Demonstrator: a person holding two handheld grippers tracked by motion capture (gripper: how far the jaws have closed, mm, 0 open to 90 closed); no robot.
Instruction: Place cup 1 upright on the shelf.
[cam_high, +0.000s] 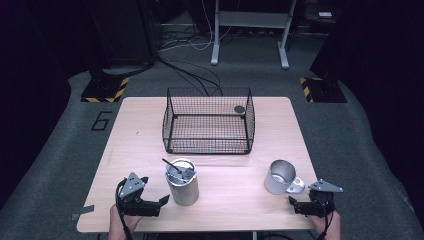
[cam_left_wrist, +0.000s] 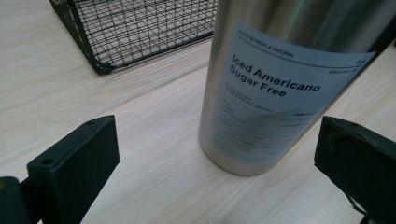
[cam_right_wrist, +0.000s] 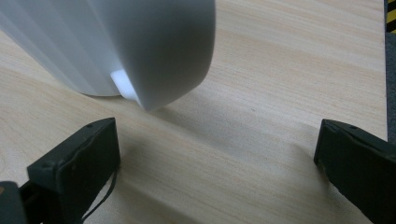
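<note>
closing in on the tumbler (cam_high: 182, 182) and the mug (cam_high: 280, 177) with both grippers spread wide

the left gripper (cam_high: 161, 202) sits at the near left of the table (cam_high: 140, 140), jaws released and empty, the tumbler just right of it and not yet between them; slide it further right so the jaws straddle the labelled body low down, then squeeze squarely, keeping clear of the straw (cam_high: 170, 164); the right gripper (cam_high: 292, 202), also spread and holding nothing, waits near the mug's handle (cam_high: 298, 186); best to grip the handle or the wall squarely; the basket (cam_high: 208, 121) stands at the far middle, well apart.
</note>
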